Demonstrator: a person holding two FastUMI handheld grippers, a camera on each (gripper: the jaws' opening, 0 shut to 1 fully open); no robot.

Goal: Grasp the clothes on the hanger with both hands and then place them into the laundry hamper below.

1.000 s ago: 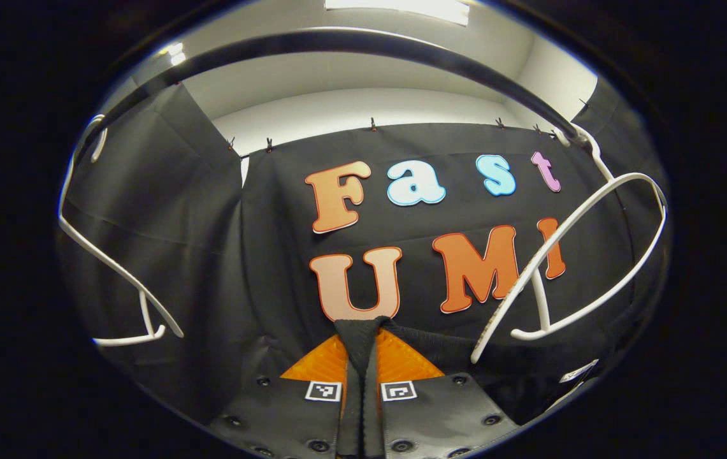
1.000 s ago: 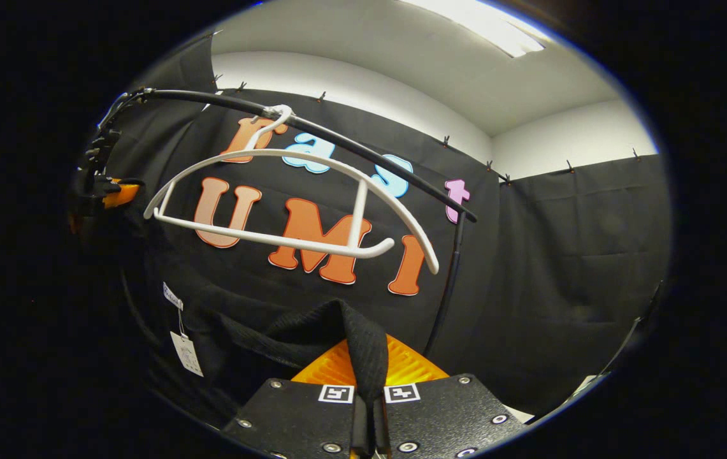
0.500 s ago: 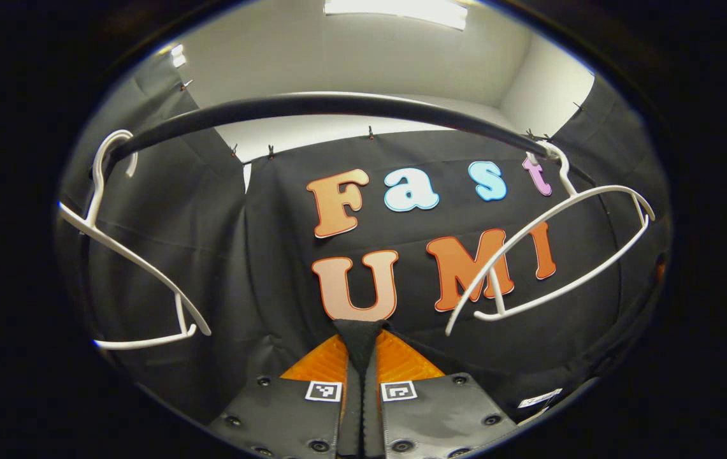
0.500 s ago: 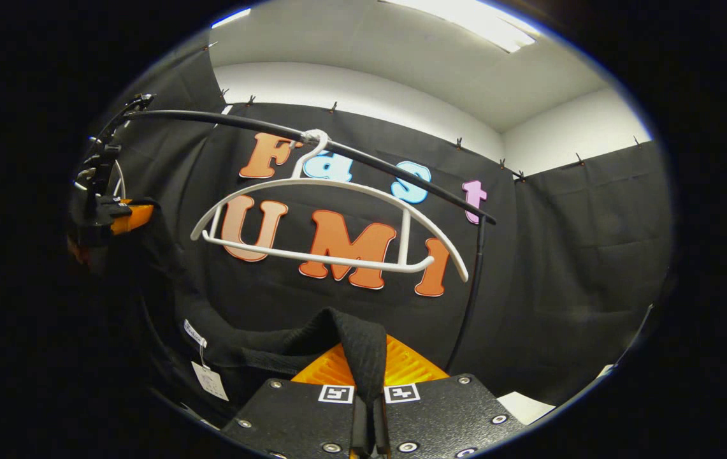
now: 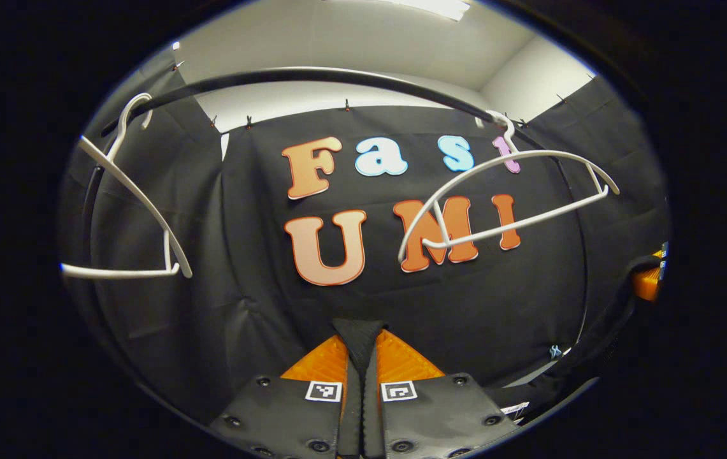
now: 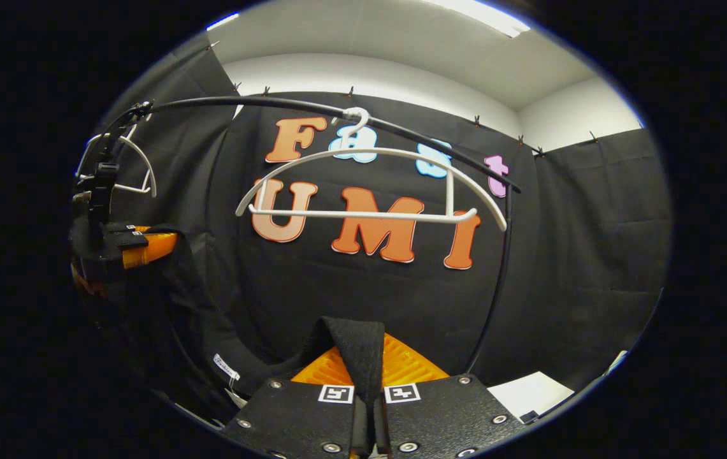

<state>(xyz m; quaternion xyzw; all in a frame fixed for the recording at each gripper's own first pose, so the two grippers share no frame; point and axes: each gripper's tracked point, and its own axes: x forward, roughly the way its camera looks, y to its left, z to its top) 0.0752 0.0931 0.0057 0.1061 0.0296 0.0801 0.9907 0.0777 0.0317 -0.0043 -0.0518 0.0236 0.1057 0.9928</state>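
Note:
A black knit garment (image 6: pixel 353 344) hangs between both grippers, off its hanger. My right gripper (image 6: pixel 363 357) is shut on one folded edge of it, and the cloth sags leftward to the left gripper (image 6: pixel 137 245), seen far left in the right gripper view. My left gripper (image 5: pixel 361 344) is shut on a narrow fold of the same black garment (image 5: pixel 357 331). The bare white hanger (image 6: pixel 369 185) hangs on the black rail (image 6: pixel 401 134) above; in the left gripper view this white hanger (image 5: pixel 503 197) is upper right. The right gripper (image 5: pixel 647 280) shows at the far right edge there.
A second bare white hanger (image 5: pixel 127 210) hangs at the left end of the rail (image 5: pixel 312 76). The rail's upright post (image 6: pixel 497 268) runs down on the right. A white garment tag (image 6: pixel 226 366) dangles low. A pale patch of floor (image 6: pixel 529 395) shows at the lower right.
Both grippers have dropped lower with the garment: the rail and both hangers now sit higher in each view, and the garment sags further below the bare hanger.

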